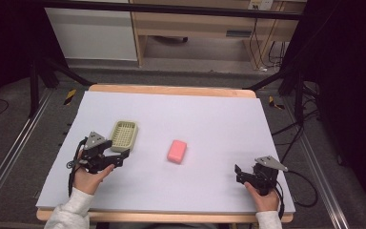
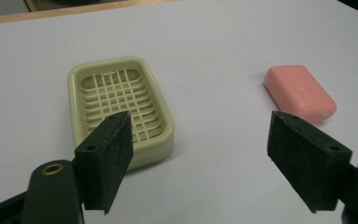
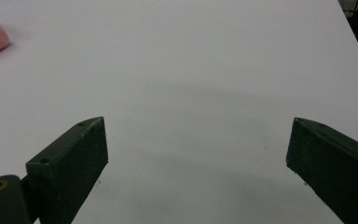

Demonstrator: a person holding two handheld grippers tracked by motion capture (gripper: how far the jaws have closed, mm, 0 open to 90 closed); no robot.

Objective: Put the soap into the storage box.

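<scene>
The left gripper (image 1: 124,153) hovered just beside the soap dish (image 1: 124,134), jaws wide and empty; its own view showed the dish's (image 2: 121,105) grid floor bare. The soap (image 1: 177,151) lay mid-table (image 1: 209,119), while the right gripper (image 1: 238,172) rested well apart, jaws wide, empty.

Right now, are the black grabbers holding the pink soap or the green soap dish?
Neither. The left gripper and right gripper are open and empty; the pink soap bar and pale green plastic soap dish lie untouched.
</scene>
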